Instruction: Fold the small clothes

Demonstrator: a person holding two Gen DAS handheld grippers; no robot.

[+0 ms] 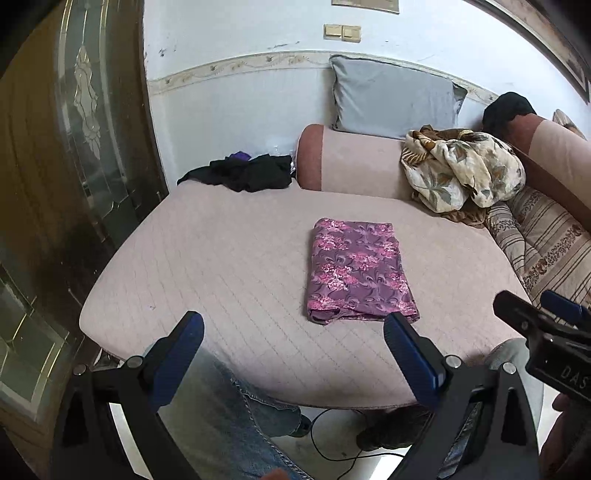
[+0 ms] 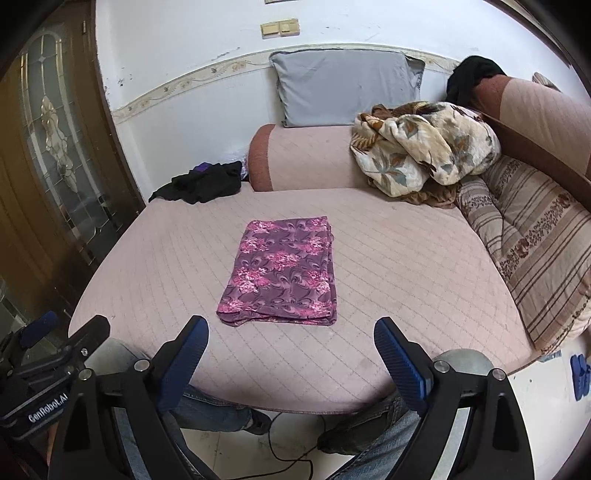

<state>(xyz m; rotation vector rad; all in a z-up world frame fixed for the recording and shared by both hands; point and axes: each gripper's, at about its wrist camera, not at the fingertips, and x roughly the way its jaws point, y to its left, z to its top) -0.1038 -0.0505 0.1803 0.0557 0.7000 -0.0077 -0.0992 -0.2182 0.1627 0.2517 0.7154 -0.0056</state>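
Right now we see one folded purple cloth (image 2: 280,271) lying flat on the quilted pink mattress (image 2: 406,266), a neat rectangle of thin, smooth fabric printed with pink flower clusters and darker swirls, its layered edges showing along the near side. Both of our grippers hang above the mattress edge nearer to us than the cloth and touch nothing: the left gripper (image 1: 293,338) stands wide, its two ribbed blue pads apart with nothing between them, and the right gripper (image 2: 291,341) is just as wide and empty. Beyond the cloth lies one pink cylindrical bolster (image 2: 303,158) with a rust-coloured end, and behind that one grey square pillow (image 2: 343,86) leans against the wall. Right of the cloth sit one crumpled cream blanket (image 2: 424,147) with leaf prints and one striped, floral cushion (image 2: 543,251), soft and padded. Left of the bolster, beyond the cloth, is one rumpled heap of black clothes (image 2: 207,182). Above, two beige wall switches (image 2: 280,26) sit side by side.
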